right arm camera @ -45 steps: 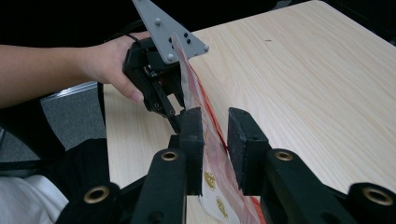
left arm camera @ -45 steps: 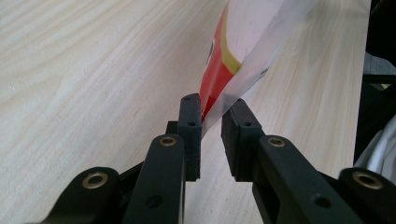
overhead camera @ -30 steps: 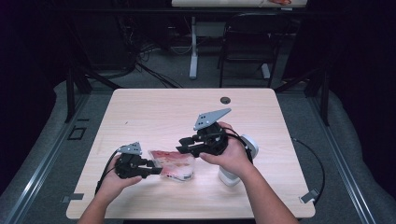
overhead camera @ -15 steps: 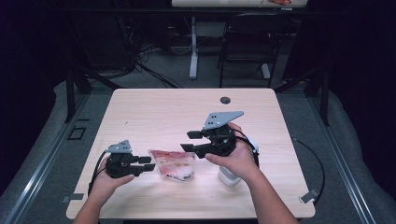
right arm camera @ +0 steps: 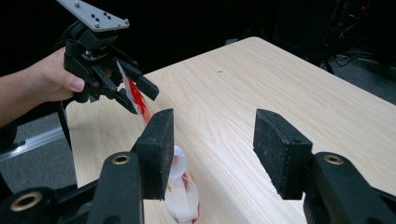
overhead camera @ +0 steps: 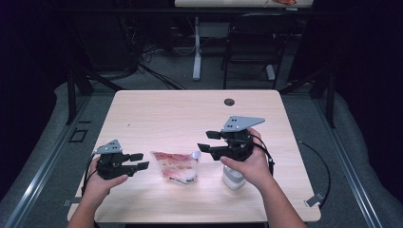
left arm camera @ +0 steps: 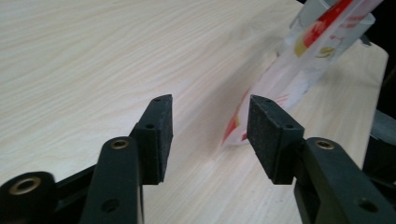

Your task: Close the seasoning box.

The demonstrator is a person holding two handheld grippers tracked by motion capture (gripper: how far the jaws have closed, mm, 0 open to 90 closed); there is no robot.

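The left gripper (overhead camera: 138,161) is held low in the left hand (overhead camera: 102,183), its jaws level, pointing toward the right gripper (overhead camera: 205,141); they have just been opening and stand apart with nothing pressed between the pads (left arm camera: 159,135). The right hand (overhead camera: 249,164) holds its gripper higher, jaws likewise just opened wide, facing back.

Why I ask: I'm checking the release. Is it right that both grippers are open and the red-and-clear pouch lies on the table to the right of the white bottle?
Not quite. Both the left gripper and right gripper are open, but the pouch lies on the table left of the white bottle, between the grippers, as the high view shows.
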